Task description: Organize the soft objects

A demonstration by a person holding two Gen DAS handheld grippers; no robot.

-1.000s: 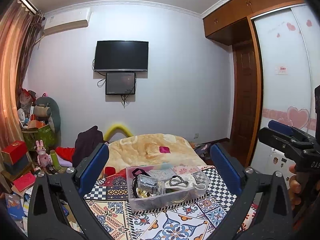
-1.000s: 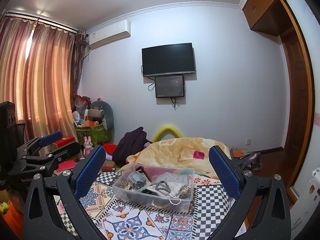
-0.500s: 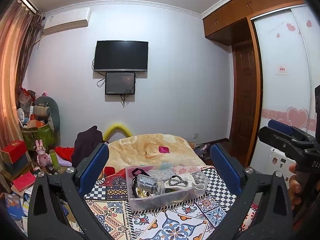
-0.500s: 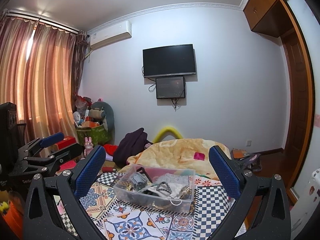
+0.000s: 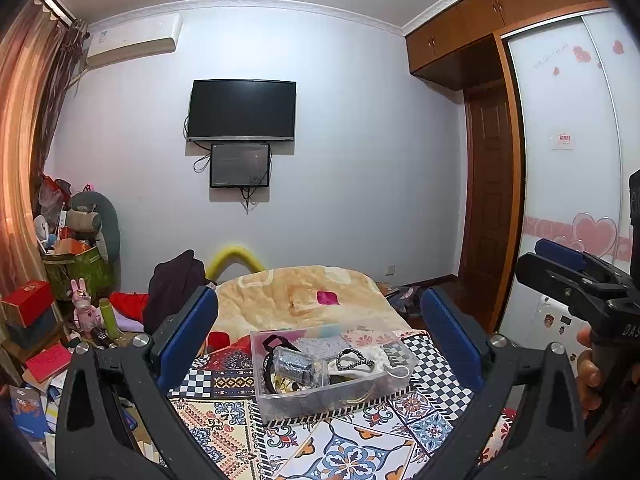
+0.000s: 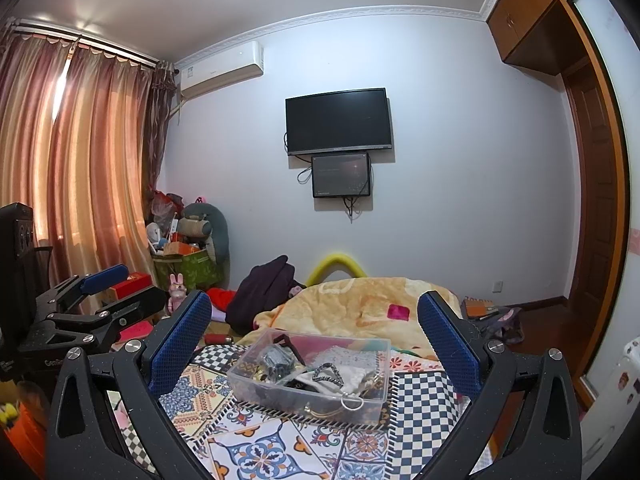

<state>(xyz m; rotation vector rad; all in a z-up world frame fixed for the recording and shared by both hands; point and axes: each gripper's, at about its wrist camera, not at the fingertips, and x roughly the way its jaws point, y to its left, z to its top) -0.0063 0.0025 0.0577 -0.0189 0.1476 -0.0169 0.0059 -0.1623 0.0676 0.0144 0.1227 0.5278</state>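
A clear plastic box (image 5: 328,372) sits on the patterned bed cover, filled with hair ties, a black band, a silvery pouch and white cloth pieces. It also shows in the right wrist view (image 6: 312,376). My left gripper (image 5: 320,324) is open and empty, held above and before the box. My right gripper (image 6: 312,328) is open and empty too, at the same height. Each gripper shows in the other's view, the right one (image 5: 576,276) at the right edge and the left one (image 6: 92,300) at the left.
A yellow blanket (image 5: 304,296) with a small pink cloth (image 5: 327,297) lies beyond the box. A dark garment (image 5: 172,288) and piled boxes and toys (image 5: 60,280) fill the left. A wardrobe (image 5: 568,168) stands right. A TV (image 5: 242,110) hangs on the far wall.
Both grippers stay open and nearly still. The right wrist view has shifted slightly, so the box and room sit a touch lower in it.
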